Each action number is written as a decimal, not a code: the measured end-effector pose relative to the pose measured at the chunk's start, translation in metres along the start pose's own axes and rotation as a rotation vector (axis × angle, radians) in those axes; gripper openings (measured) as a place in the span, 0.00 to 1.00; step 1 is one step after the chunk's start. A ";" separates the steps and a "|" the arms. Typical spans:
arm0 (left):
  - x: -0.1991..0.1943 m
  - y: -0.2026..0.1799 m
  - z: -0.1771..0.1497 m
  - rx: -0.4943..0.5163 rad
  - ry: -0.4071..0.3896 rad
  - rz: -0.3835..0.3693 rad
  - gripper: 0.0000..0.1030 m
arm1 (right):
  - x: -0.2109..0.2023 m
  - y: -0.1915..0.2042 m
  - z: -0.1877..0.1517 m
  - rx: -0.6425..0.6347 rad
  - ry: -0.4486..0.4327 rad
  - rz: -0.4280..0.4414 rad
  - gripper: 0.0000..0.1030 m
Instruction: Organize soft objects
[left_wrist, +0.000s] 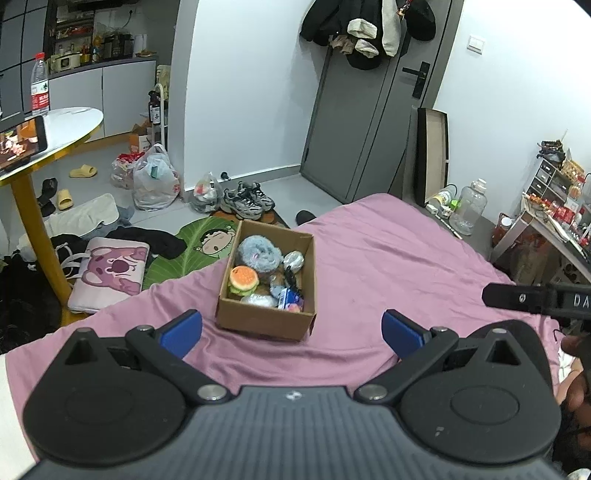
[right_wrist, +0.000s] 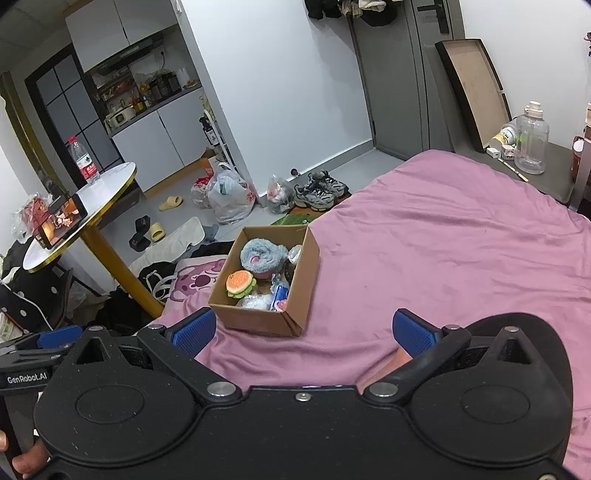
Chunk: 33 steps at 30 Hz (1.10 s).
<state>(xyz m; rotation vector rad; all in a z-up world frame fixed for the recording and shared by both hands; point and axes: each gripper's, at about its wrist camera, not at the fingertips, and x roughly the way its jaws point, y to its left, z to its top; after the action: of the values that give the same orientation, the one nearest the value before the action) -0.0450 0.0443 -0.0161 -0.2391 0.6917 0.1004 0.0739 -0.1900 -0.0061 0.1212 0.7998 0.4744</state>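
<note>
A brown cardboard box (left_wrist: 264, 320) stands on the pink bed sheet (left_wrist: 388, 266) near its left edge. Inside lie a fluffy blue plush (left_wrist: 258, 253), a burger plush (left_wrist: 242, 280), a silvery soft ball (left_wrist: 293, 260) and several smaller soft items. The box (right_wrist: 258, 319) shows the same contents in the right wrist view, with the blue plush (right_wrist: 262, 254) and burger (right_wrist: 241, 283). My left gripper (left_wrist: 291, 332) is open and empty, just short of the box. My right gripper (right_wrist: 303, 332) is open and empty, near the box's front right corner.
A round white table (left_wrist: 70, 122) with a yellow leg, a water bottle (left_wrist: 40, 85) and a phone (left_wrist: 22, 142) stands at left. The floor holds clothes, bags, slippers and sneakers (left_wrist: 247, 199). A clear jug (right_wrist: 532, 142) sits on a side surface beyond the bed.
</note>
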 end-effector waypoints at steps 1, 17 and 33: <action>-0.001 0.002 -0.003 -0.002 0.003 -0.002 1.00 | 0.000 0.001 -0.001 -0.002 0.002 0.000 1.00; -0.008 0.008 -0.011 0.008 0.005 0.015 1.00 | -0.004 0.003 -0.012 0.010 0.004 0.002 1.00; -0.012 0.008 -0.015 0.006 0.005 0.018 1.00 | -0.005 0.005 -0.012 0.006 0.005 0.016 1.00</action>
<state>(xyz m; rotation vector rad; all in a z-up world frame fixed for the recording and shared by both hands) -0.0650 0.0477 -0.0212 -0.2276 0.6993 0.1154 0.0603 -0.1884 -0.0094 0.1318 0.8060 0.4879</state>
